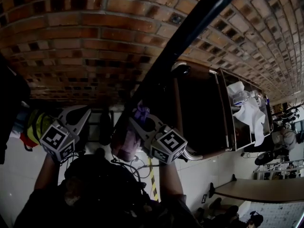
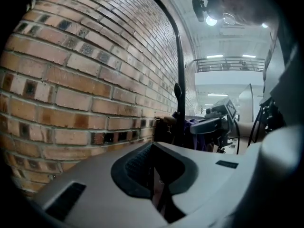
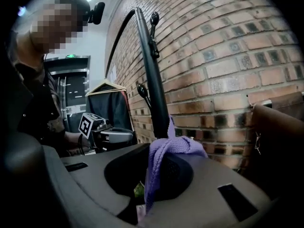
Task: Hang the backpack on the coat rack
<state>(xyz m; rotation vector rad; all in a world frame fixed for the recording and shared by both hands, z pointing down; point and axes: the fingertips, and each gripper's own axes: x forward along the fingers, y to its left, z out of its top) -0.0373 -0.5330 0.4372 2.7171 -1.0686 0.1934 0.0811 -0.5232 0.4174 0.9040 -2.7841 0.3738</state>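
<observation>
A black coat rack pole (image 1: 190,27) runs slantwise in front of the brick wall, and its knobbed hooks (image 3: 154,18) show in the right gripper view. My right gripper (image 1: 140,122) is shut on the backpack's purple knitted strap (image 3: 161,160) right beside the pole (image 3: 152,70). The purple-pink backpack (image 1: 126,146) hangs below it. My left gripper (image 1: 81,114) sits to the left, apart from the pole (image 2: 179,65). Its jaws (image 2: 154,179) are shut, with a thin pinkish sliver in the slit that I cannot identify.
A dark wooden cabinet (image 1: 199,113) holding white cloths (image 1: 247,108) stands right of the pole. The brick wall (image 1: 95,42) is close ahead. A yellow item (image 1: 35,127) lies at far left, a table (image 1: 256,189) at lower right. A dark garment on a hanger (image 3: 107,103) hangs by the wall.
</observation>
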